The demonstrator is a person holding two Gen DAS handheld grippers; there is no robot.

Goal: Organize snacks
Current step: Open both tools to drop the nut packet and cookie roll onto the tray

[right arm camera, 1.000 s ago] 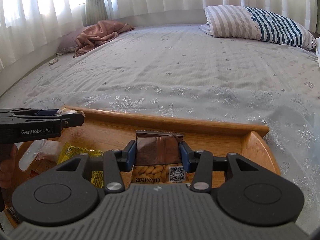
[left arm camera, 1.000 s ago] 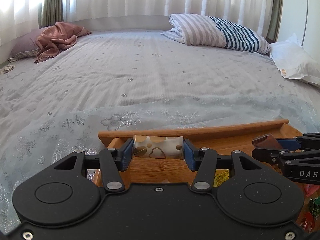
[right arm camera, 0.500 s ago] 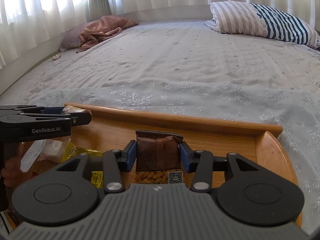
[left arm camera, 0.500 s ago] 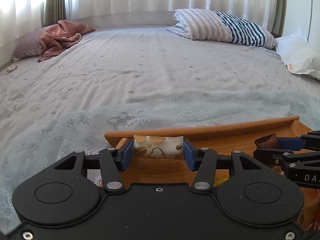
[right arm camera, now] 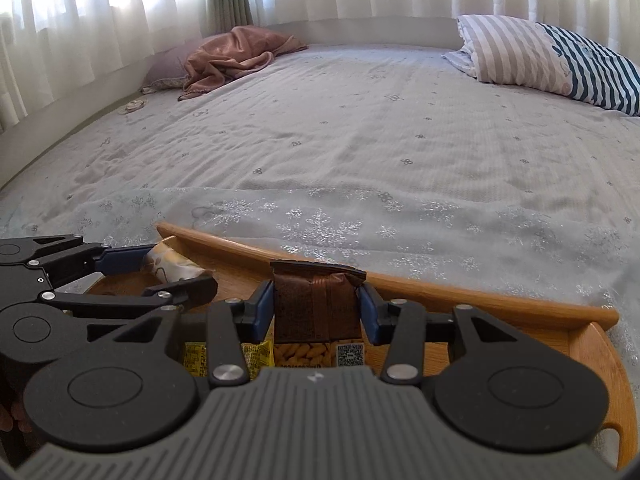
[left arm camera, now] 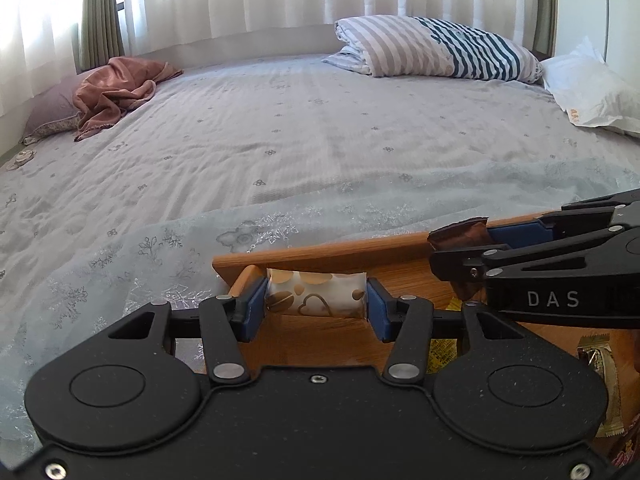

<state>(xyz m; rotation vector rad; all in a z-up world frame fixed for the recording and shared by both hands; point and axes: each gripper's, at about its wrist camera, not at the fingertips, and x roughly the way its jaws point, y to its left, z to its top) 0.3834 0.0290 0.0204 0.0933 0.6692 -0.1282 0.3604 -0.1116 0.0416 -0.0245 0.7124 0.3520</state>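
With the left tongs (left arm camera: 316, 306) pinching the heart-print packet (left arm camera: 316, 299) and the right tongs (right arm camera: 317, 310) pinching the brown packet (right arm camera: 316, 305) above the wooden tray (right arm camera: 500, 306), each is best lowered flat onto bare wood ahead, apart from the yellow packet (right arm camera: 196, 360) beneath.

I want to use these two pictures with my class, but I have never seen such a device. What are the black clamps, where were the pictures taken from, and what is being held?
No robot here: a person holds a two-finger gripper in each hand, each carrying a camera that looks along its fingers. One picture comes from the left gripper, the other from the right gripper. Both hang over a wooden tray on a bed. The left is shut on a white packet printed with hearts, the right on a brown packet. A yellow packet lies in the tray.
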